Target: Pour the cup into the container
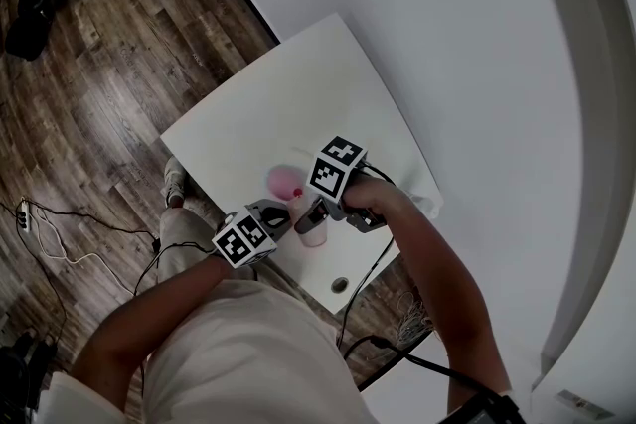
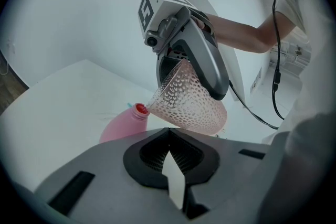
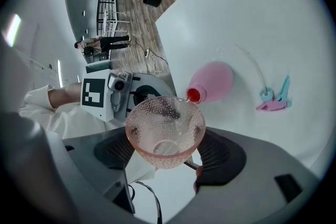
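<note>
Pink cup (image 3: pixel 165 128) pinched in our right gripper (image 3: pixel 168 161) tips at container (image 3: pixel 215 80) mouth just ahead, pour seemingly near done; left gripper (image 2: pixel 170 160) closed, empty.

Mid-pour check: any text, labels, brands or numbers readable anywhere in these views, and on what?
None: no words, brands or numbers are readable in any view.
right gripper's cube and left gripper's cube: black-and-white square patterns only, no letters.
cup and pink container: no label showing.

A white desk (image 1: pixel 298 84) is seen standing on a wooden floor (image 1: pixel 89 65). A pink container (image 3: pixel 212 81) is stood on it, and a small pink-and-teal piece (image 3: pixel 273 99) is laid nearby.
</note>
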Motion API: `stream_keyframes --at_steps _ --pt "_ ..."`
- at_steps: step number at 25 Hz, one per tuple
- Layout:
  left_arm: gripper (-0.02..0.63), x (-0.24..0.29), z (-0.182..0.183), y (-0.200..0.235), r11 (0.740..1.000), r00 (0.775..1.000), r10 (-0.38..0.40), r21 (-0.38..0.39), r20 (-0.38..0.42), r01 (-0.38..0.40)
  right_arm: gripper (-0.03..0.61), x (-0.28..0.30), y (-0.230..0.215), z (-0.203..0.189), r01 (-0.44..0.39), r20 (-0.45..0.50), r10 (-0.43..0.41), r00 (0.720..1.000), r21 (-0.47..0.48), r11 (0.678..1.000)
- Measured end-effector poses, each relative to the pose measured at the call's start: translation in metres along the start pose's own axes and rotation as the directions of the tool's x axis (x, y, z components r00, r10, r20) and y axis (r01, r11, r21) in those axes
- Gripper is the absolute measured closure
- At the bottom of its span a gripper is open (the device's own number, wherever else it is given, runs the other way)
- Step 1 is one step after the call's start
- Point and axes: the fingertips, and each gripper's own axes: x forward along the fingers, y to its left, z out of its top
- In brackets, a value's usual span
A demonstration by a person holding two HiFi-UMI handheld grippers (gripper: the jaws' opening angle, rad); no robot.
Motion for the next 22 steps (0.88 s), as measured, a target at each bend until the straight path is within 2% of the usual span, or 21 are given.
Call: stream_keyframes --at_steps 22 --pt "0.603 -0.0004 -0.0006 -0.0055 1.000 1.000 -0.011 0.005 0.008 0.011 0.209 -0.0003 0.0003 0.0005 -0.059 -0.037 0.060 0.998 0.028 0.998"
